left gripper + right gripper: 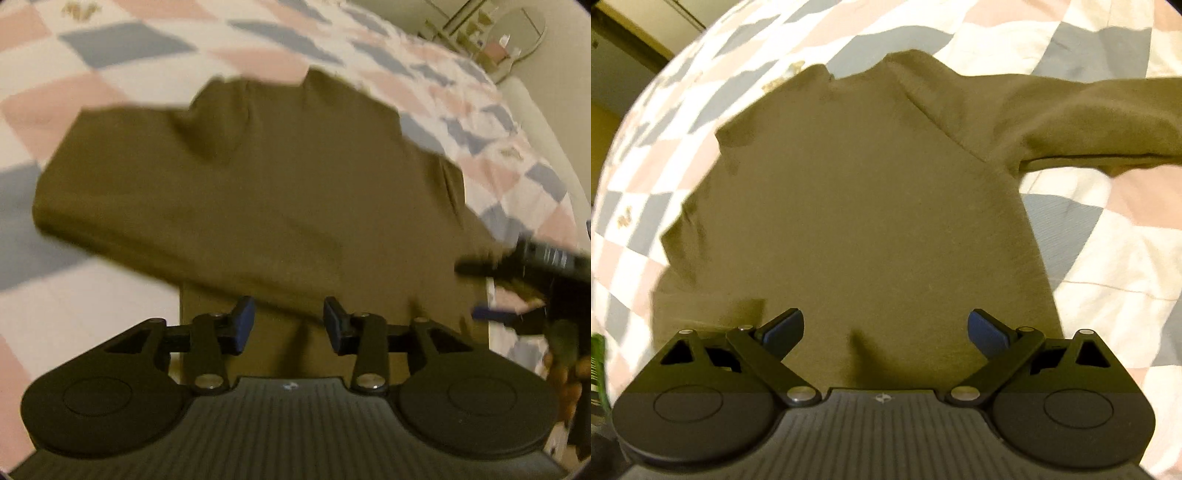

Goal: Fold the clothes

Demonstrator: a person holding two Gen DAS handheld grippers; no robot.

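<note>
An olive-green long-sleeved top (pixel 266 199) lies on a checked quilt (pixel 110 48). In the left wrist view one sleeve is folded across its body. My left gripper (pixel 289 325) is open and empty, hovering over the top's near hem. In the right wrist view the top (pixel 857 206) lies flat with one sleeve (pixel 1089 118) stretched out to the right. My right gripper (pixel 885 334) is wide open and empty above the hem. The right gripper also shows blurred at the right edge of the left wrist view (pixel 517 284).
The quilt (pixel 1108 229) of pink, blue and white squares covers the bed. A pale shelf unit (pixel 491 40) stands beyond the bed's far corner. A green object (pixel 598 373) shows at the left edge of the right wrist view.
</note>
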